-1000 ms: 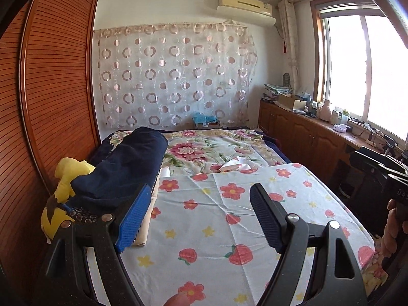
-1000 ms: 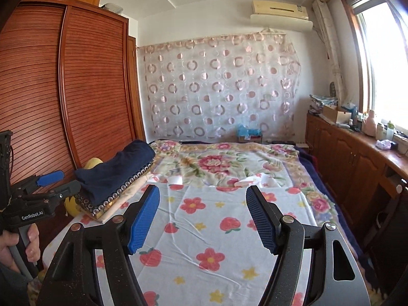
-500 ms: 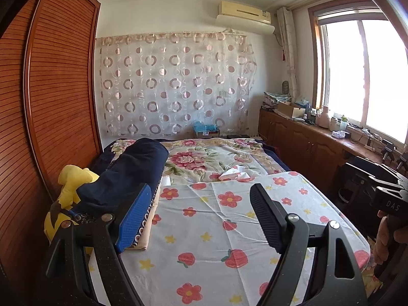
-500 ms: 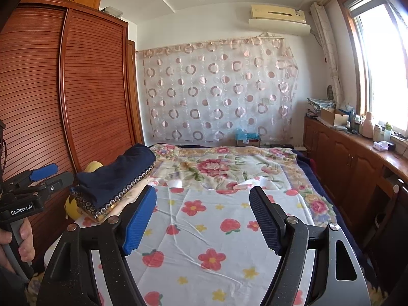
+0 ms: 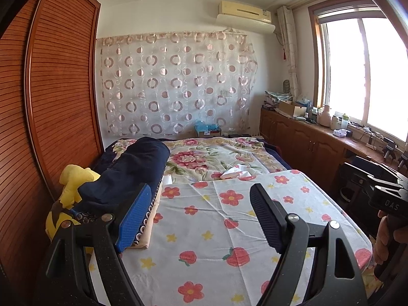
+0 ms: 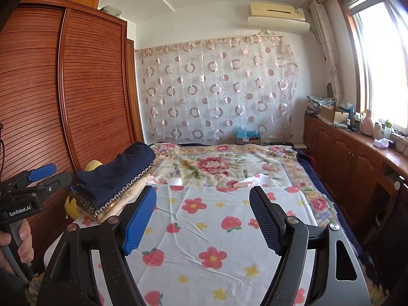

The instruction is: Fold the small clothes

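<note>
Floral bedsheet point(image 6: 204, 229) carries one stack of folded clothes point(image 6: 114, 181); left hand-held gripper point(image 5: 199, 219) and right hand-held gripper point(image 6: 204, 219) both gape, empty.

"GenRobot.AI" stood on the left gripper point(image 6: 42, 176) body; "DAS" showed on the right gripper point(image 5: 377, 178) body.

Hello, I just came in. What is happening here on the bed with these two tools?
A person holds a gripper in each hand above a bed. The left gripper and the right gripper both have their jaws open and hold nothing. Below them a flower-print cloth lies spread flat on the bed. A stack of folded clothes, dark blue on top, sits at the left edge beside a yellow plush toy. No folding is under way at this moment.
</note>
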### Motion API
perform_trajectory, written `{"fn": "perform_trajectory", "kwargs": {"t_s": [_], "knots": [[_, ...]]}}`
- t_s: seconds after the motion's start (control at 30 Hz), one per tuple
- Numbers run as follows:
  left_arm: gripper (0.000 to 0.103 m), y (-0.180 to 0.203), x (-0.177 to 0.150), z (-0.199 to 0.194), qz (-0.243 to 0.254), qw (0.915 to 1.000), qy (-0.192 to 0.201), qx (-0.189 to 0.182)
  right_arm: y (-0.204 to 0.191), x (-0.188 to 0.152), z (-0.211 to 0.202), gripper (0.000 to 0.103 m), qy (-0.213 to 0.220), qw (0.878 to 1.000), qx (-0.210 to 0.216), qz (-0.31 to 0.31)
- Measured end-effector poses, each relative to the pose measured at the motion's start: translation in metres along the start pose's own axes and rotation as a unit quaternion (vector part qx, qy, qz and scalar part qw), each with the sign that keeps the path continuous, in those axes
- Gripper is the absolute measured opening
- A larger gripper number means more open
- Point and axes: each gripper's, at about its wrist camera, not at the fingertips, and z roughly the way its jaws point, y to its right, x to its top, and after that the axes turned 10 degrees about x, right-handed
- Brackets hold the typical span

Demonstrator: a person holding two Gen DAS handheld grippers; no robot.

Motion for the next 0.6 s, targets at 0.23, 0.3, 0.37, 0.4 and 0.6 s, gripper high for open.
{"fn": "perform_trajectory", "kwargs": {"t_s": [0.23,0.3,0.37,0.4,0.6], "knots": [[0.081,0.0,0.0,0.0,0.0,1.0,0.001,0.0,0.004,-0.001,0.0,0.077,-0.002,1.0,0.001,0.0],[0.081,0.0,0.0,0.0,0.0,1.0,0.0,0.0,0.007,0.0,0.0,0.077,-0.003,1.0,0.002,0.001],[0.081,0.0,0.0,0.0,0.0,1.0,0.0,0.001,0.009,-0.001,0.0,0.077,-0.004,1.0,0.002,0.001],[0.081,0.0,0.0,0.0,0.0,1.0,0.0,0.0,0.009,0.0,0.001,0.077,-0.004,1.0,0.002,0.001],[0.081,0.0,-0.001,0.0,0.0,1.0,0.0,0.0,0.012,-0.001,0.001,0.077,-0.005,1.0,0.003,0.001]]}}
